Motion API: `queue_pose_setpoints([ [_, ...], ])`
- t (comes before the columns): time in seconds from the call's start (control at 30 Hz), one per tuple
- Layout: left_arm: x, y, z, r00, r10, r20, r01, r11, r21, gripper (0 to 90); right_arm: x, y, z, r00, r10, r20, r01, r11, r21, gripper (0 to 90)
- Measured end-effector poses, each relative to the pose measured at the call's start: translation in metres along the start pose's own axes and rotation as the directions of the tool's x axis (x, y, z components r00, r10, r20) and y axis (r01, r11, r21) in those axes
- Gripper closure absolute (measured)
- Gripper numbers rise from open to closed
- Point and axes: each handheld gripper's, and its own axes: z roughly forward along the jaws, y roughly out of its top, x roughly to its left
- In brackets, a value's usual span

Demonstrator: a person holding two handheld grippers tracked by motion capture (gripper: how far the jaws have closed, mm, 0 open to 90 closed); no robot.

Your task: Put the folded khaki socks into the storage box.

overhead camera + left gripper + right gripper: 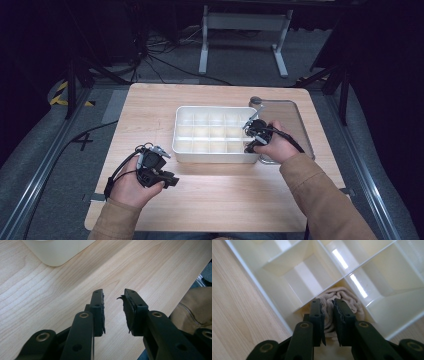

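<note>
While our right gripper pinches the beige rolled cloth inside a corner compartment of the white divided tray, the right gripper view reveals what the high view hides. Our left gripper, spread and empty, hovers over bare worktop just beside the tray's near wall.

The left claw is hovering low with its jaws standing apart, gripped in the left hand. The right claw is pointing downward, its jaws nearly together, with the right hand reaching forward from a tan sleeve.
</note>
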Motion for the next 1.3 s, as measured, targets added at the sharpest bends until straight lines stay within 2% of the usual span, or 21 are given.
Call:
queue_pose_setpoints([
  [0.2,0.001,-0.003,-0.002,0.9999,-0.01,0.006,0.01,0.9999,-0.01,70.1,0.002,-0.006,-0.026,0.9999,0.013,-0.003,-0.013,0.99,-0.14,71.9],
  [0.3,0.002,-0.005,-0.003,0.9999,-0.013,0.006,0.013,0.9999,-0.01,70.1,0.004,-0.012,-0.037,0.9999,0.013,-0.01,-0.014,0.979,-0.206,69.9],
  [0.47,0.003,-0.007,-0.007,0.9998,-0.017,0.014,0.018,0.9996,-0.024,70.2,0.012,-0.024,-0.055,0.999,-0.001,-0.046,-0.013,0.95,-0.311,65.4],
  [0.73,0.001,-0.008,-0.01,0.9998,-0.008,0.016,0.008,0.9997,-0.023,70.1,0.032,-0.039,-0.062,0.9944,-0.061,-0.087,0.024,0.928,-0.372,60.0],
  [0.93,-0.001,-0.007,-0.01,0.9998,0.001,0.021,-0.001,0.9997,-0.026,70.2,0.05,-0.053,-0.061,0.9886,-0.101,-0.112,0.048,0.914,-0.402,55.6],
  [1.17,-0.002,-0.007,-0.009,0.9996,0.009,0.027,-0.009,0.9997,-0.021,70.1,0.062,-0.069,-0.057,0.9853,-0.117,-0.125,0.056,0.912,-0.407,51.6],
  [1.3,-0.002,-0.006,-0.009,0.9995,0.015,0.027,-0.015,0.9998,-0.016,69.9,0.066,-0.079,-0.055,0.9848,-0.11,-0.135,0.044,0.908,-0.418,50.2],
])
